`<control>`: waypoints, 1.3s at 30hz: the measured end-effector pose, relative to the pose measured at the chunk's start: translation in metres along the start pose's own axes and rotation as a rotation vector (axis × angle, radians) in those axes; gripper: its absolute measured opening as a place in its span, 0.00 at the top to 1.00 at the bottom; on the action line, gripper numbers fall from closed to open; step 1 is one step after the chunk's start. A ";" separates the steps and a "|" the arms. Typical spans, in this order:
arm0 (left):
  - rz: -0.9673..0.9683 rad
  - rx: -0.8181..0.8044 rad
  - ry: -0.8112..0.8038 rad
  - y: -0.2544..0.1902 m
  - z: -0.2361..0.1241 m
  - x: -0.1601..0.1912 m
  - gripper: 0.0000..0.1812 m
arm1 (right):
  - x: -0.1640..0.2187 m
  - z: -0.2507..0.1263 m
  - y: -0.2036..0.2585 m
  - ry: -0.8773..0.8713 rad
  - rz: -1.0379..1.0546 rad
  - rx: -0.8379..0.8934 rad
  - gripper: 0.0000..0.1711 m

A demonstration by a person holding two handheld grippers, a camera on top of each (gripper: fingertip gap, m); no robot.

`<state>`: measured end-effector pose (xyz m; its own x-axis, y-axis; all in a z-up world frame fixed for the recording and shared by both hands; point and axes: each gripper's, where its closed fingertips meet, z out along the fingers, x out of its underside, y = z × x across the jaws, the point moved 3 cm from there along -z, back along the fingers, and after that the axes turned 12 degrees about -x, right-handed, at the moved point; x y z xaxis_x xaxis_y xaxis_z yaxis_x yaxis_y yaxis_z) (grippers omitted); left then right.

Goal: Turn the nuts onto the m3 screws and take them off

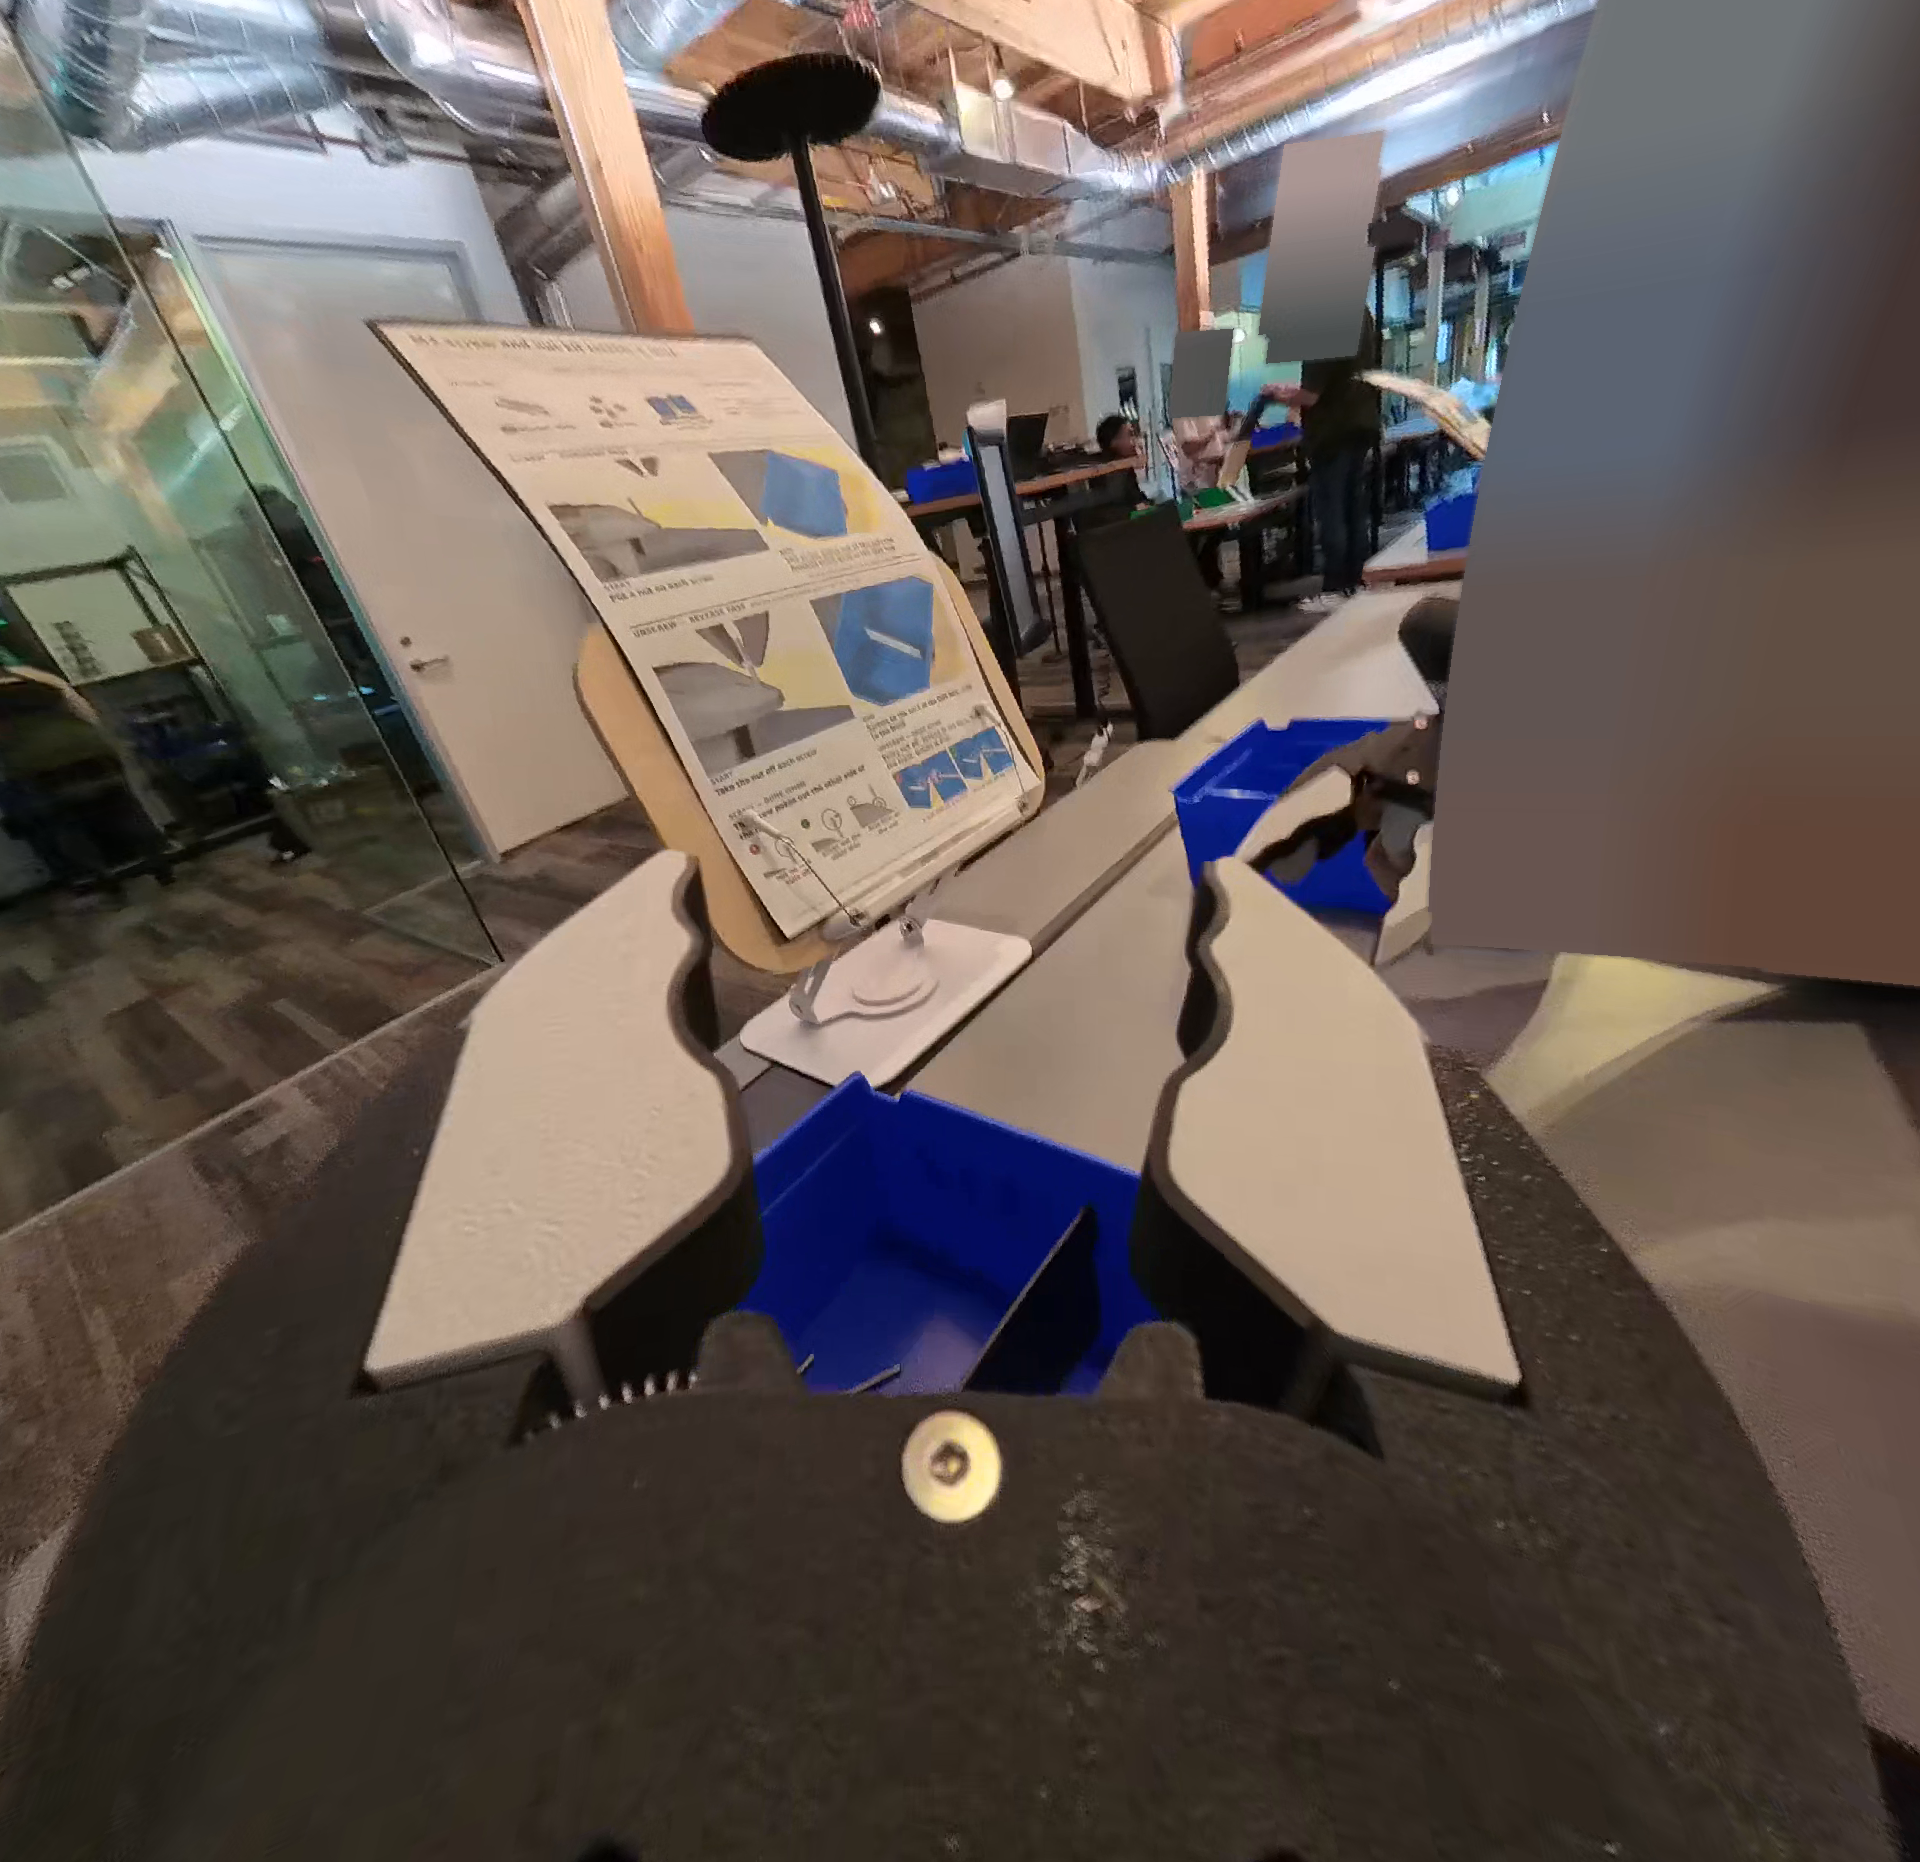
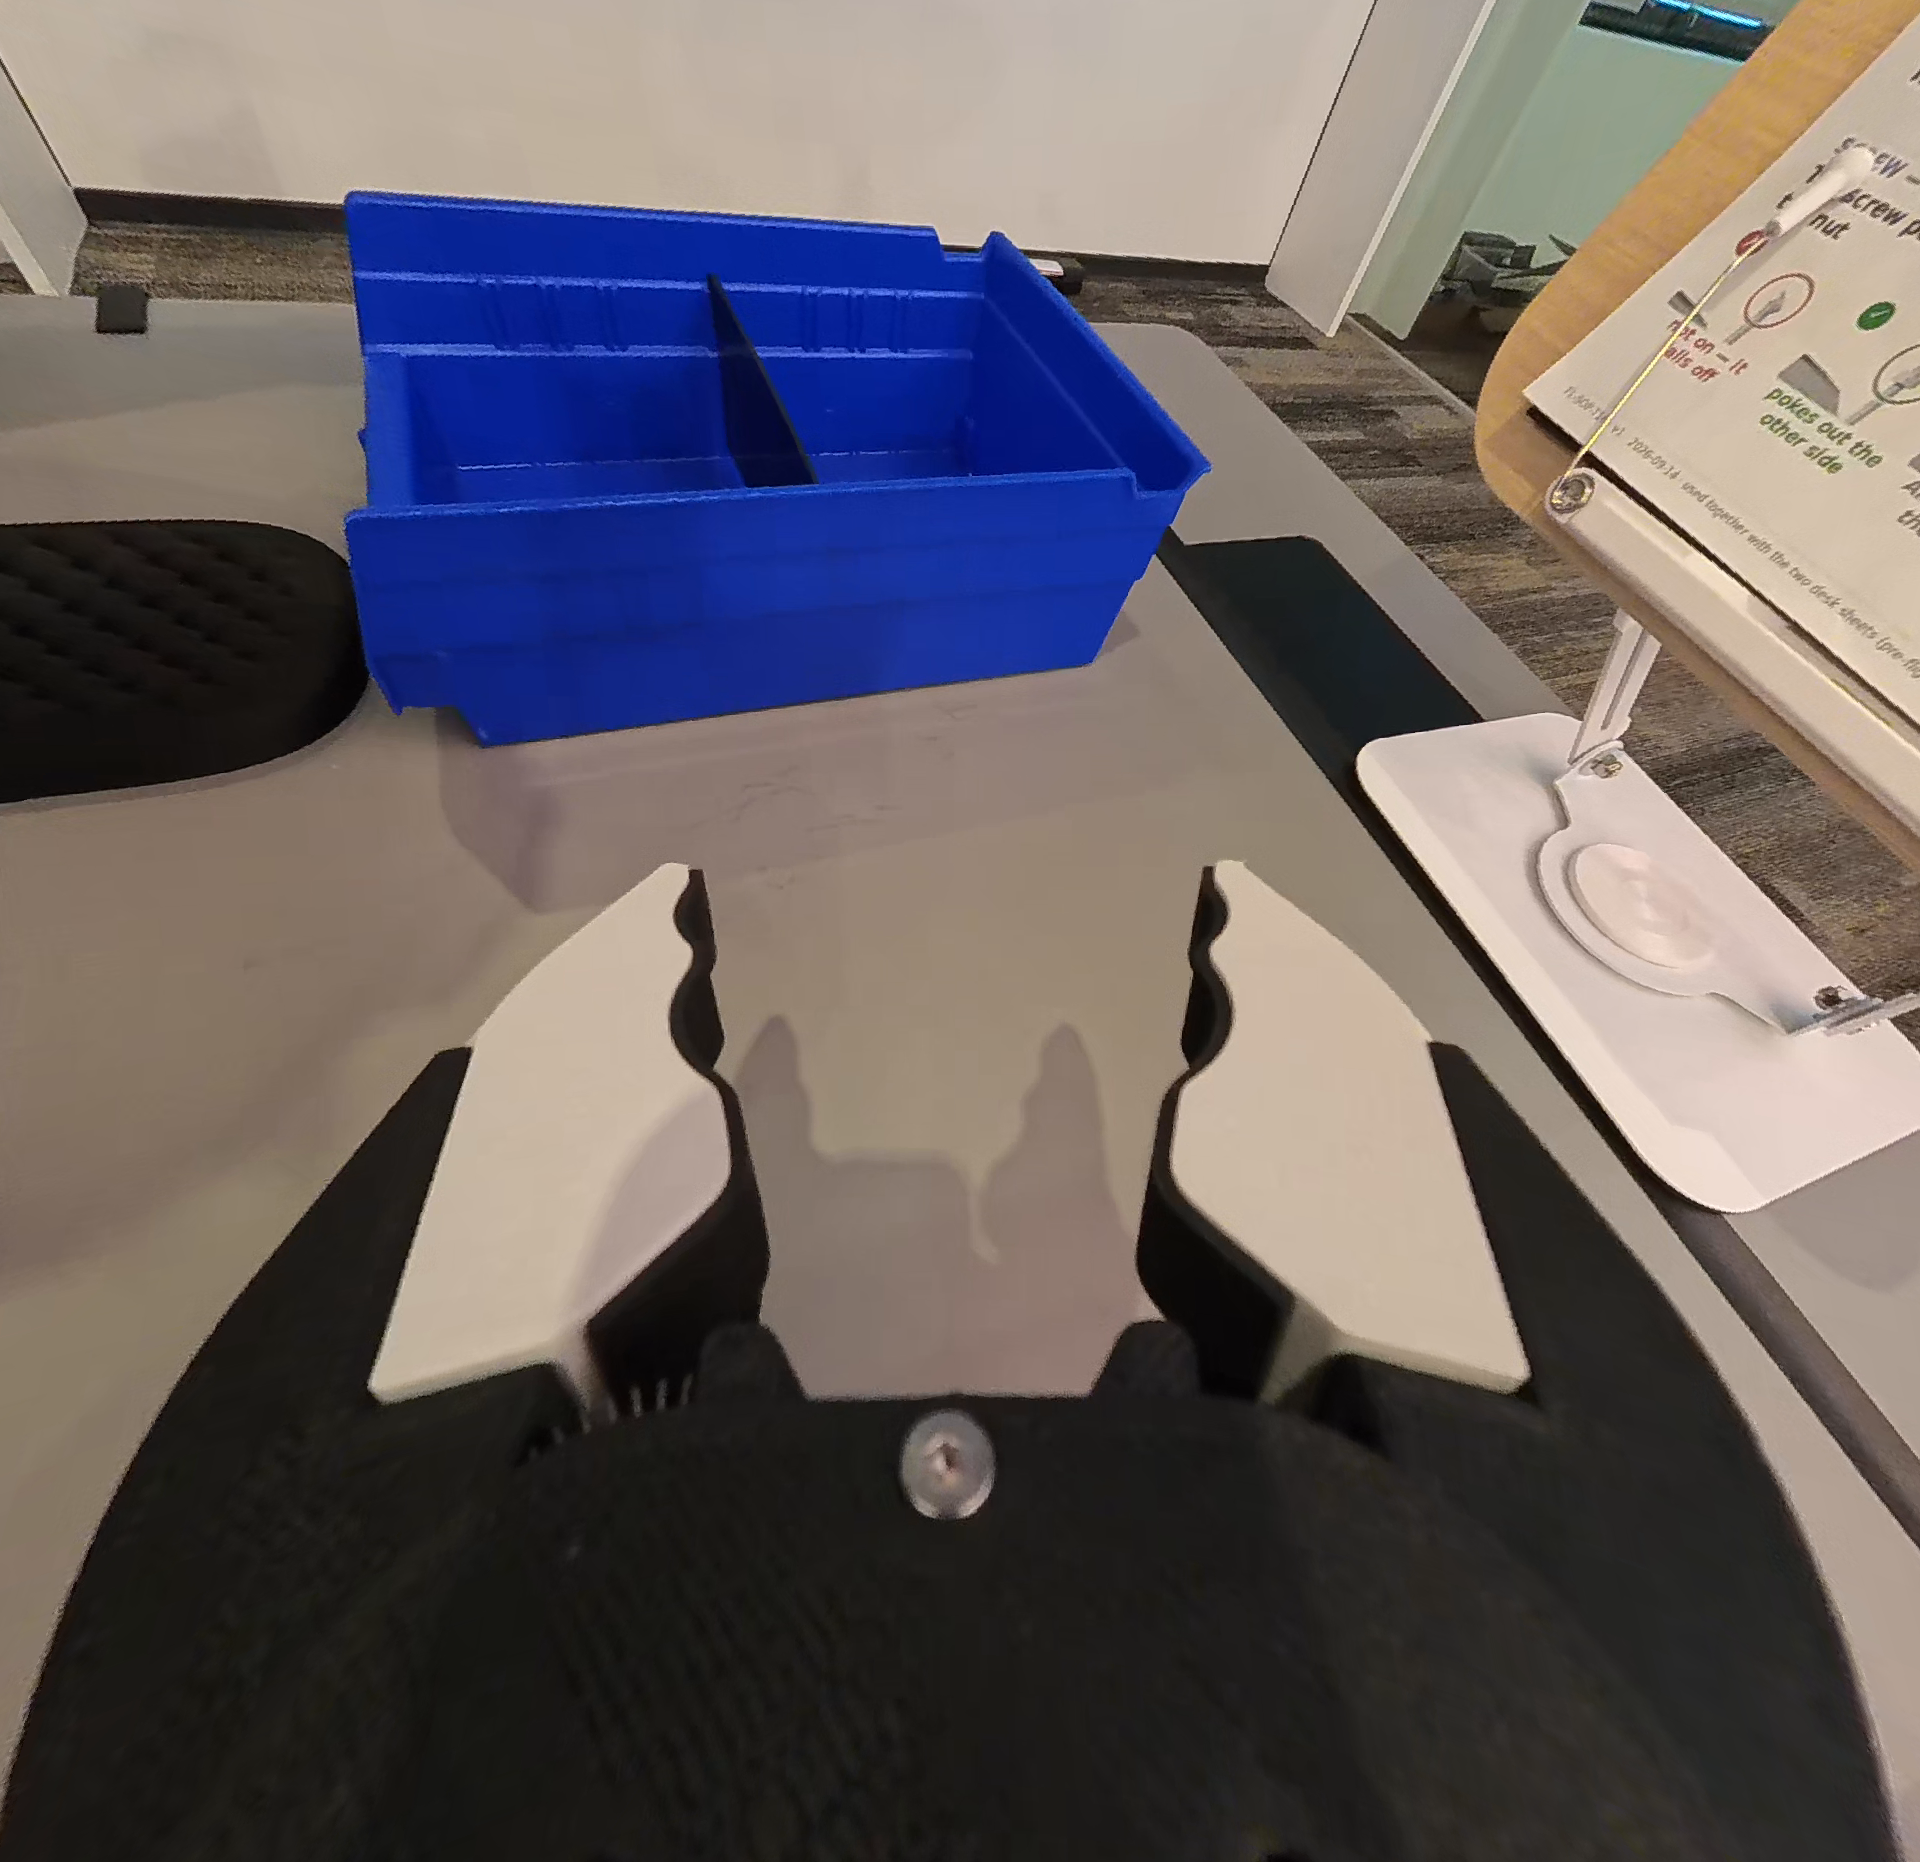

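Both claws, left (image 1: 951, 991) and right (image 2: 951, 991), gape empty; thin screw (image 1: 850, 1381) in blue bin (image 1: 935, 1168) looks light, slippery — pinch mid-shank.

Printed text, pictograms on instruction sheet (image 2: 1766, 378) on stand.

A grey table (image 2: 935, 825) is carrying everything here. A blue bin (image 2: 748, 586) is sitting on it toward the far side, with a black divider (image 2: 764, 399) splitting the inside into two compartments. A black quilted pad (image 2: 156, 649) is lying just beside the bin, at its left. At the table's right edge, a white stand base (image 2: 1662, 981) is resting flat, holding up a tilted instruction board (image 2: 1714, 378). What may be a thin screw is lying inside the bin.
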<state>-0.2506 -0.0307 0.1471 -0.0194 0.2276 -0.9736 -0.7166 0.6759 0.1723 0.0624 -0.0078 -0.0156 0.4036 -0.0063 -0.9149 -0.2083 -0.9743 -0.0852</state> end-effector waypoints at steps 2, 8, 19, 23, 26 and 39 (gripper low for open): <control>0.076 0.026 0.158 -0.003 0.008 0.025 0.52 | 0.000 -0.001 -0.001 0.001 0.001 0.002 0.48; 0.463 0.166 0.602 -0.026 0.014 0.114 0.42 | 0.005 0.002 0.000 0.018 -0.008 -0.009 0.48; 0.727 0.525 0.815 -0.055 0.001 0.185 0.44 | 0.016 0.017 0.006 0.055 -0.046 -0.053 0.48; 0.834 0.656 0.795 -0.065 -0.009 0.197 0.50 | 0.015 0.019 0.009 0.030 -0.048 -0.078 0.48; 0.863 0.727 0.818 -0.066 -0.011 0.204 0.51 | 0.017 0.021 0.011 0.036 -0.051 -0.090 0.47; 0.805 1.058 0.920 -0.085 -0.013 0.236 0.53 | 0.019 0.028 0.020 0.029 -0.070 -0.152 0.46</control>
<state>-0.2034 -0.0439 -0.0999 -0.8020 0.5313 -0.2730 0.4544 0.8393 0.2984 0.0407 -0.0211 -0.0462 0.4385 0.0582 -0.8968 -0.0424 -0.9954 -0.0854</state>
